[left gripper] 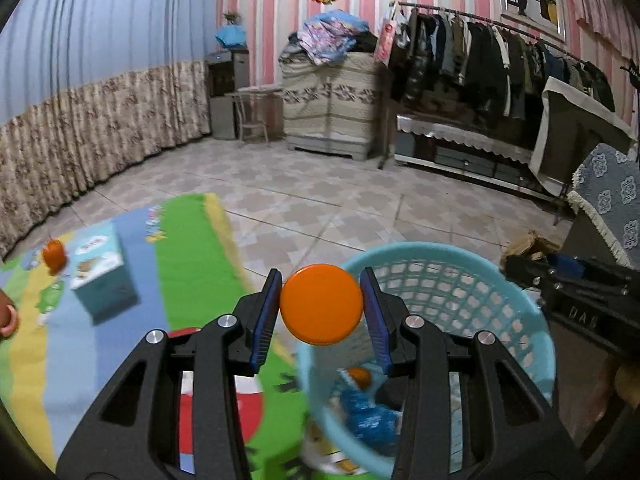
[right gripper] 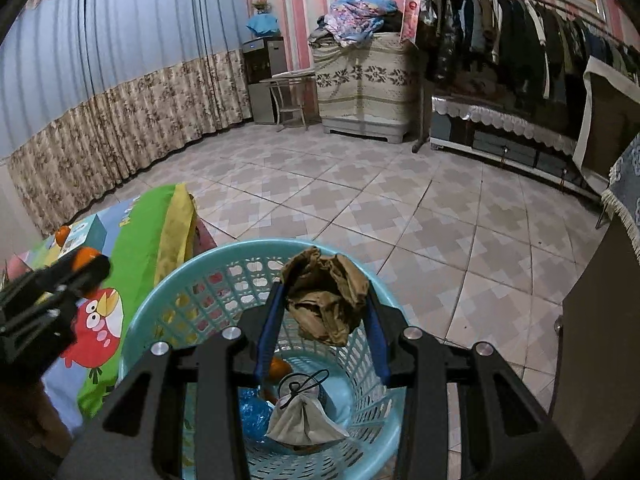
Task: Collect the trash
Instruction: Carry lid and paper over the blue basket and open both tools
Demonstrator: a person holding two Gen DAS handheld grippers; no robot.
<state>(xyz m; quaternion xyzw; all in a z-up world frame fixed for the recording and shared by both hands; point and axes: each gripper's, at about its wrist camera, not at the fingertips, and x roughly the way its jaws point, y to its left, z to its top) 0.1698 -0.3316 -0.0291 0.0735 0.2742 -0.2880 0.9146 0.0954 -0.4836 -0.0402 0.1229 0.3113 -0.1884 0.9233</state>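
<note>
My left gripper point(left gripper: 321, 304) is shut on an orange round lid point(left gripper: 321, 304) and holds it at the left rim of a light blue mesh basket point(left gripper: 460, 280). My right gripper point(right gripper: 325, 308) is shut on a crumpled brown paper wad point(right gripper: 325, 300) above the same basket point(right gripper: 160, 304). Inside the basket lie a blue wrapper point(right gripper: 254, 416), a grey pouch with a black cord point(right gripper: 302, 416) and an orange piece point(right gripper: 279, 368). The left gripper also shows in the right wrist view point(right gripper: 86, 268), left of the basket.
A colourful play mat point(left gripper: 188, 264) covers the surface at left. On it stand a teal box point(left gripper: 100, 272) and a small orange object point(left gripper: 54, 254). Tiled floor lies beyond. A clothes rack point(left gripper: 500, 64) and covered furniture point(left gripper: 328, 108) stand at the back.
</note>
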